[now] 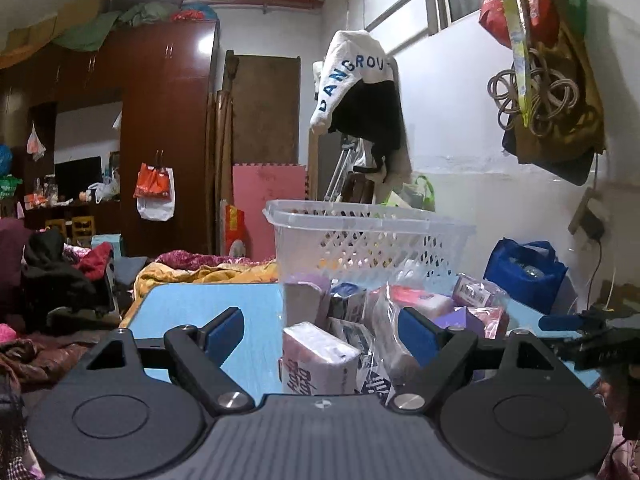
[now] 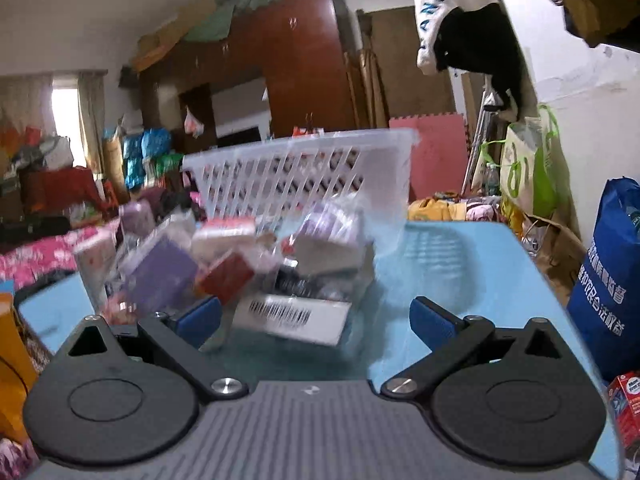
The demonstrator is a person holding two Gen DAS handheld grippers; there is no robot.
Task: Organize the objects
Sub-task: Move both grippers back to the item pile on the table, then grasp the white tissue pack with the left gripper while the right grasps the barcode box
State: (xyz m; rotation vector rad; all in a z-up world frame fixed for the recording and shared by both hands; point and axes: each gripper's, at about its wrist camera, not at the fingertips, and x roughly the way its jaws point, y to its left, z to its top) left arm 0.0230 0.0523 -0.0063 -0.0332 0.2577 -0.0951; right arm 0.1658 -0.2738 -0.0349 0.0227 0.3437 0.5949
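Packets (image 1: pixel 320 354) lie heaped on the blue table (image 1: pixel 208 304), near a white basket (image 1: pixel 368 236) (latticed). Left gripper (image 1: pixel 320 334) and right gripper (image 2: pixel 316 316) both gape, pinching nothing.

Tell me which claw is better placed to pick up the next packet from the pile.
Probably the left claw: its open jaws already straddle a pink-and-white packet. The right claw faces the barcode box, which sits left of centre.

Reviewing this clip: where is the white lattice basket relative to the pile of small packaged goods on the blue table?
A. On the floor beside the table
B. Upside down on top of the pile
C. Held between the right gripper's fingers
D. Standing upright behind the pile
D: the white lattice basket stands upright with its rim up, behind the pile of small packages on the blue table.
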